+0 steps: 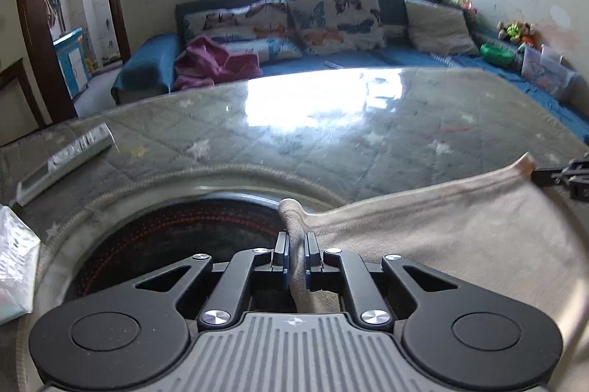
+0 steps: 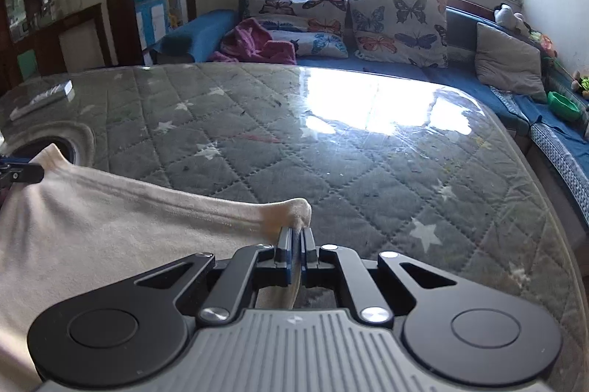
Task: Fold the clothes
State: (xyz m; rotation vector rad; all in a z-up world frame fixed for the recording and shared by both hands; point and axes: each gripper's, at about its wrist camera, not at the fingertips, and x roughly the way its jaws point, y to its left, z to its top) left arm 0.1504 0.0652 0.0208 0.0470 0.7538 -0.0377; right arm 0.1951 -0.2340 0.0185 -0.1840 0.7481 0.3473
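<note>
A cream cloth garment (image 1: 460, 230) is stretched between both grippers above the glass-topped table (image 1: 331, 134). My left gripper (image 1: 295, 241) is shut on one corner of it, and the corner's tip pokes up between the fingers. In the right wrist view the same cream garment (image 2: 110, 226) spreads to the left, and my right gripper (image 2: 295, 237) is shut on its other corner. Each gripper shows at the edge of the other's view: the right gripper (image 1: 567, 176) at the far right, the left gripper (image 2: 18, 171) at the far left.
A grey quilted star-pattern cover lies under the glass top (image 2: 331, 152). A round dark opening (image 1: 176, 230) sits in the table below my left gripper. A remote control (image 1: 66, 160) lies at the left. Behind stands a blue sofa (image 2: 405, 68) with butterfly cushions and a pink garment (image 2: 257, 42).
</note>
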